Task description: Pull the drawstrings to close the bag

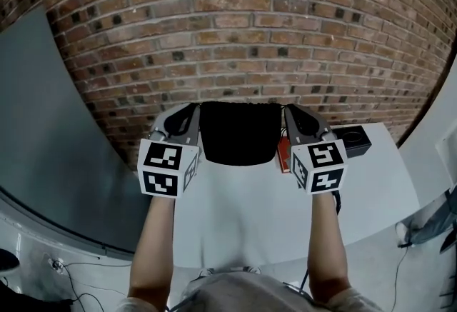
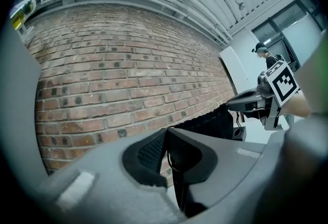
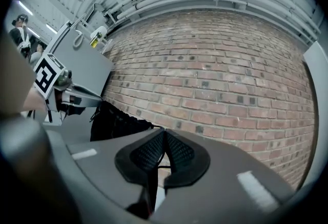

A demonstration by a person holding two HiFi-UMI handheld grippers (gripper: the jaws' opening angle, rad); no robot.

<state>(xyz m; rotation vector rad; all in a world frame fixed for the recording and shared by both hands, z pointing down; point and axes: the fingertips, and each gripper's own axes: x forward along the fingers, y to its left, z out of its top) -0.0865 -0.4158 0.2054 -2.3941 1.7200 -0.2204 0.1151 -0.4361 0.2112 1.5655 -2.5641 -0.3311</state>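
Note:
A black drawstring bag (image 1: 239, 133) stands on the white table (image 1: 243, 210), close to the brick wall. My left gripper (image 1: 193, 111) is at the bag's upper left corner and my right gripper (image 1: 289, 112) at its upper right corner. Both are shut. In the left gripper view the pads (image 2: 154, 151) meet on a thin black drawstring (image 2: 169, 162), with the bag (image 2: 210, 120) and the other gripper (image 2: 256, 101) beyond. In the right gripper view the pads (image 3: 177, 152) pinch a thin black drawstring (image 3: 158, 167); the bag (image 3: 115, 121) and the left gripper (image 3: 77, 97) show at the left.
The brick wall (image 1: 235, 32) rises right behind the bag. A red object (image 1: 283, 153) lies by the bag's right side, and a black box (image 1: 355, 139) sits further right on the table. A grey panel (image 1: 50, 146) stands to the left.

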